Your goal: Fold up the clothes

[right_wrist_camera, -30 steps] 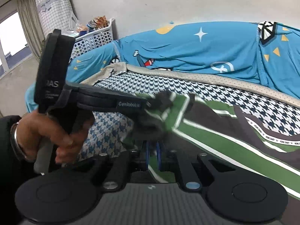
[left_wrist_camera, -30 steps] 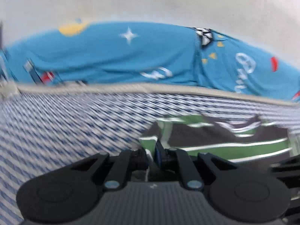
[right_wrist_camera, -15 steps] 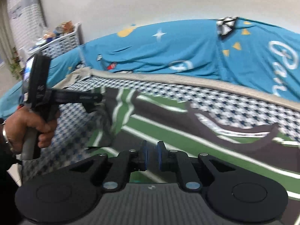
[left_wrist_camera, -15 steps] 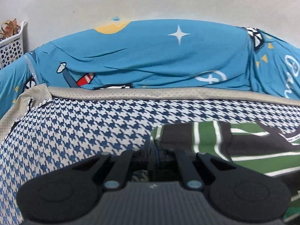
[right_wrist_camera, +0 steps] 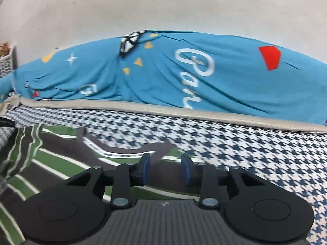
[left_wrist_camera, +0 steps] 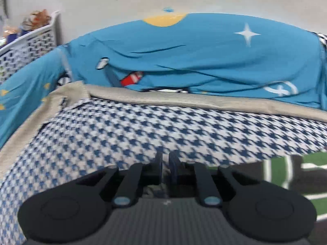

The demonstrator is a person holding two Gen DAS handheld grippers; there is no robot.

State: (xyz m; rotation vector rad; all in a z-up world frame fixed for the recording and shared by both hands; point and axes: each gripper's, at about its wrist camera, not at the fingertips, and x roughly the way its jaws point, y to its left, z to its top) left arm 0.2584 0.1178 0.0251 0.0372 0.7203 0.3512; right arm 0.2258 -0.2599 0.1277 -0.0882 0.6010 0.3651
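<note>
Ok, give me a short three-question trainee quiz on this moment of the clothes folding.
1. True or false: the green-striped garment lies on the houndstooth sheet.
2. Whose jaws stand wider: A, left gripper, or B, right gripper?
3. What colour is the star-printed cover behind the sheet?
Key: 1 true. 2 B; its jaws are opening, no cloth pinched between them. 3 blue.

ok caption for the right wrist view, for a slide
Right claw opening over the green and grey striped garment laid on the houndstooth bedspread, nothing between its fingers.
</note>
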